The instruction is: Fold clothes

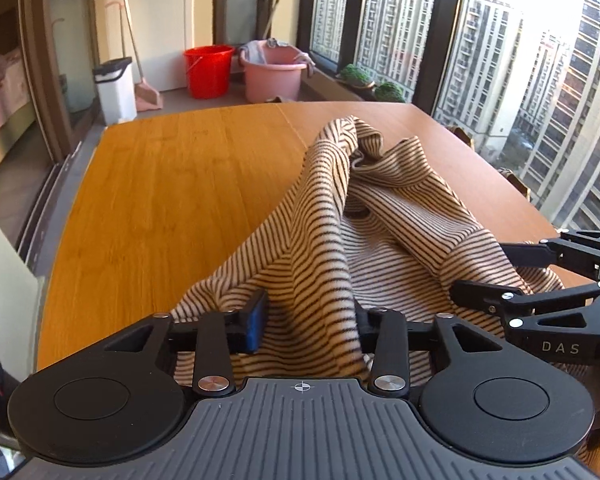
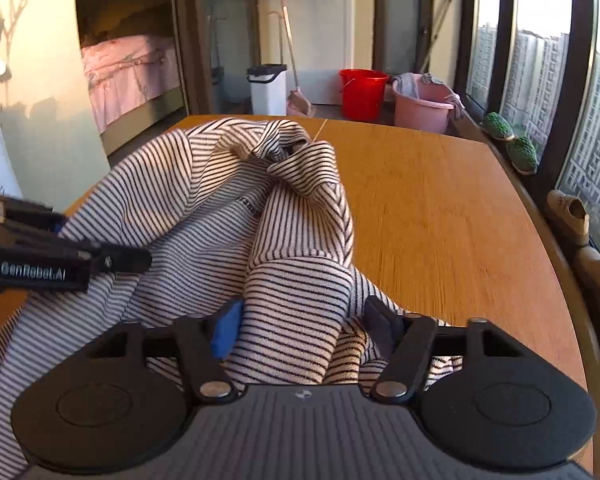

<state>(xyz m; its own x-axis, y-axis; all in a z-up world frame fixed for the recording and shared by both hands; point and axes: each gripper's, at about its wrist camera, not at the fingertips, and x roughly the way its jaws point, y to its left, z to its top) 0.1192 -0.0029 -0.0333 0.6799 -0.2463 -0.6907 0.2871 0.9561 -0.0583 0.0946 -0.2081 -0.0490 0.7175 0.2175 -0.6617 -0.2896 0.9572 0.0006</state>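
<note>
A black-and-white striped garment (image 1: 380, 216) lies crumpled on the wooden table (image 1: 172, 184); it also shows in the right wrist view (image 2: 220, 200). My left gripper (image 1: 310, 316) is open, with a bunch of the striped cloth lying between its spread fingers. My right gripper (image 2: 304, 328) is also open, with a fold of the same cloth between its fingers. The right gripper shows at the right edge of the left wrist view (image 1: 540, 280), against the cloth. The left gripper shows at the left of the right wrist view (image 2: 60, 256).
Beyond the table's far edge stand a red bucket (image 1: 208, 70), a pink basin (image 1: 274, 74), a white bin (image 1: 114, 88) and a broom. Windows run along the right. Shoes (image 2: 572, 212) sit by the table's right edge. The table's left half (image 1: 160, 200) is bare wood.
</note>
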